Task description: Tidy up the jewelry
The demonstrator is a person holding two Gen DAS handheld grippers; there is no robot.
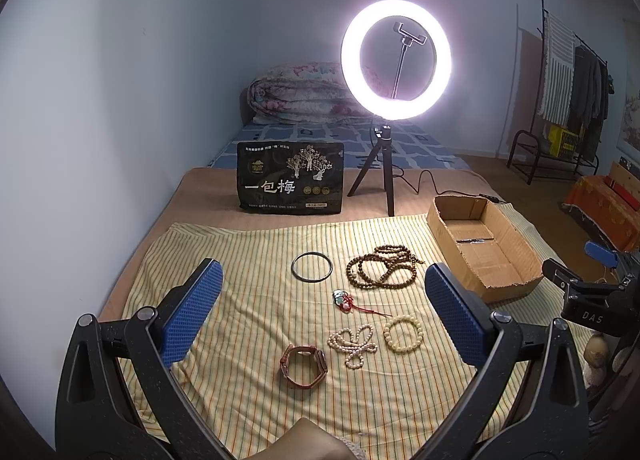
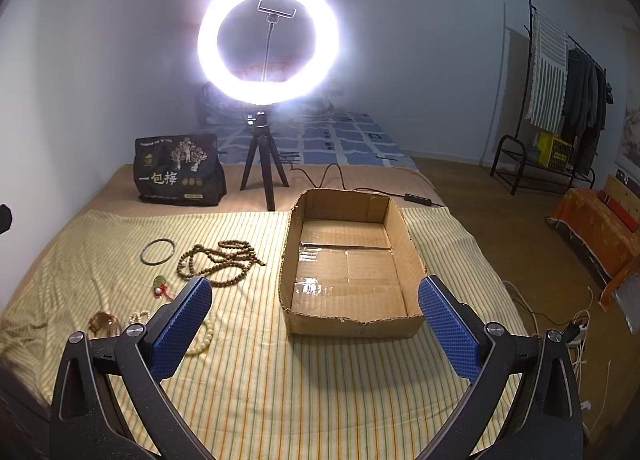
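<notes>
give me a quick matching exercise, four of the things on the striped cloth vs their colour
Things:
1. bangle
2. long bead necklace
3. watch
4. chunky bead bracelet

Colours:
a. cream
b. reddish-brown strap
c. dark, near black
d. brown wood tone

Pairs: 1-c, 2-d, 3-b, 4-a

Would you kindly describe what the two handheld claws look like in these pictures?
Both look alike. The left claw has two black, angular plastic arms with silver pivot screws, each ending in a flat rectangular blue pad with a fine dimpled texture. The right claw matches it, and its black body shows white "DAS" lettering in the left wrist view. No cables are visible on either.
</notes>
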